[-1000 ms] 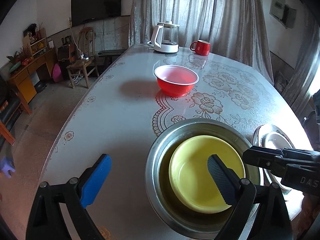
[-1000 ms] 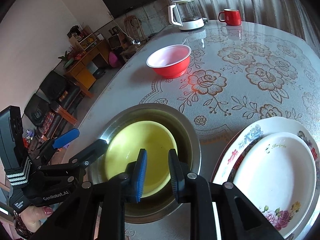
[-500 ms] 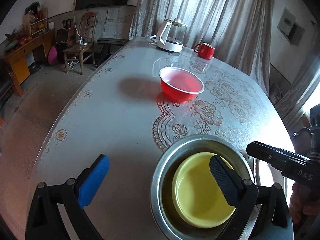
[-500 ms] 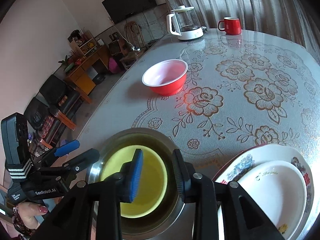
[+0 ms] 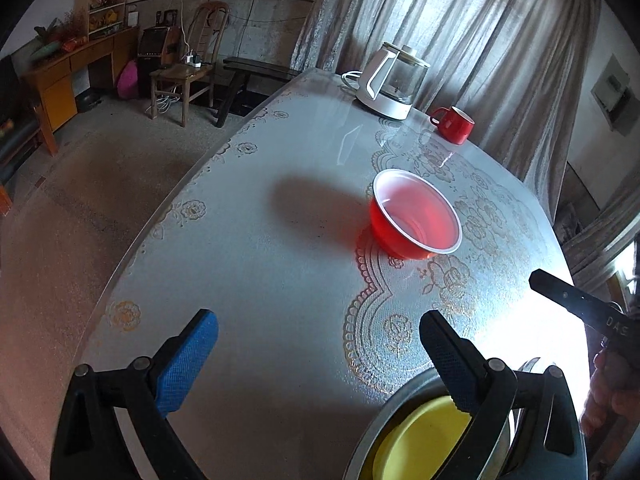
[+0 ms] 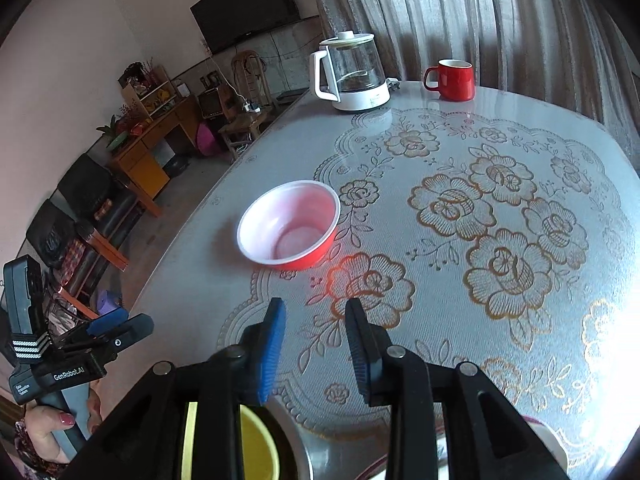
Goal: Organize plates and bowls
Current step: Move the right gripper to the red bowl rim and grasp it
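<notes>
The red bowl (image 6: 289, 225) is seen standing upright on the table (image 6: 520, 320), ahead of both tongs and well apart from them. The left gripper (image 5: 316, 364) is held with its jaws wide apart over bare tabletop, nothing between them. The right gripper (image 6: 314, 354) is held with a narrow gap between its jaws; only the tablecloth is seen through that gap and nothing is gripped.

The yellow bowl (image 5: 420, 440) is nested inside the steel basin (image 5: 384, 424) at the near edge of the table. In the left wrist view it lies under the right-hand finger of the left gripper; in the right wrist view it is seen below and behind the fingers of the right gripper. A sliver of a plate (image 6: 552, 436) is visible at the bottom right of the right wrist view, largely hidden.

"GenRobot.AI" is read on the body of the left gripper in the right wrist view. The letters "DAS" are read on the right gripper's body at the right edge of the left wrist view; the remainder is cut off.

The table is covered with a pale lace-patterned cloth bearing gold flowers under a glossy sheet. A white-based glass kettle (image 6: 352, 76) and a red mug (image 6: 452, 80) are placed at the far edge, before grey curtains (image 6: 460, 12). A wall television (image 6: 246, 16), a wooden chair (image 5: 188, 68) and a wooden cabinet (image 5: 68, 72) are visible in the room beyond.
</notes>
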`<state>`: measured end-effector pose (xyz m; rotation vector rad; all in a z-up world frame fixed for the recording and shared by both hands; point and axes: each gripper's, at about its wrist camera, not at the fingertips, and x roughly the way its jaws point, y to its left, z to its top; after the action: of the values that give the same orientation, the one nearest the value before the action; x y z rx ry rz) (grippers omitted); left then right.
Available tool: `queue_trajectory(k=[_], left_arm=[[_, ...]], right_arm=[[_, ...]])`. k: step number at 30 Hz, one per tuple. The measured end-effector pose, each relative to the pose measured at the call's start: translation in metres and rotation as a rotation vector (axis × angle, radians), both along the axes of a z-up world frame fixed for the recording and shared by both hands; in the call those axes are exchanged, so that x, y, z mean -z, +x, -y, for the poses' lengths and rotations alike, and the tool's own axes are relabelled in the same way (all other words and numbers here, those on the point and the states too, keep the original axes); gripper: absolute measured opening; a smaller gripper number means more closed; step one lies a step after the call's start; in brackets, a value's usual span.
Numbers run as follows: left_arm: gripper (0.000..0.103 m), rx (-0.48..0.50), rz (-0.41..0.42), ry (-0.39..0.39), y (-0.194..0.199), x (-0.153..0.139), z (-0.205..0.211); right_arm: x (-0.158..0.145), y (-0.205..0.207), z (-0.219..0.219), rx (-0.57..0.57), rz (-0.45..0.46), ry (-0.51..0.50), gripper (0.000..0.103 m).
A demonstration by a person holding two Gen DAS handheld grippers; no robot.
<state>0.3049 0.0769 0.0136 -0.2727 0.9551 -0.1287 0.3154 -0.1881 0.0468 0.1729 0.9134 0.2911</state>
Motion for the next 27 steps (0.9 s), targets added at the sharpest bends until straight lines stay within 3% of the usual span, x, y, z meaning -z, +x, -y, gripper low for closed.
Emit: queue_trajectory(k=[9, 13, 17, 22, 27], left_arm=[[0.101, -0.004, -0.018, -0.036, 0.024, 0.008, 0.002], [0.101, -0.007, -0.019, -0.039, 0.036, 0.009, 0.003], [0.101, -0.007, -0.025, -0.052, 0.047, 0.011, 0.005], [0.101, -0.002, -0.027, -0.049, 0.063, 0.013, 0.010], [0.093, 0.041, -0.007, -0.002, 0.080, 0.012, 0.022]], right_arm=[[0.024, 0.066, 0.008, 0.030, -0.086, 0.069, 0.030], [0.032, 0.085, 0.002, 0.024, -0.086, 0.073, 0.030], [0.047, 0.105, 0.000, 0.044, -0.143, 0.146, 0.030], [0.062, 0.121, -0.007, 0.047, -0.180, 0.151, 0.030], [0.073, 0.124, -0.008, 0.031, -0.196, 0.169, 0.015]])
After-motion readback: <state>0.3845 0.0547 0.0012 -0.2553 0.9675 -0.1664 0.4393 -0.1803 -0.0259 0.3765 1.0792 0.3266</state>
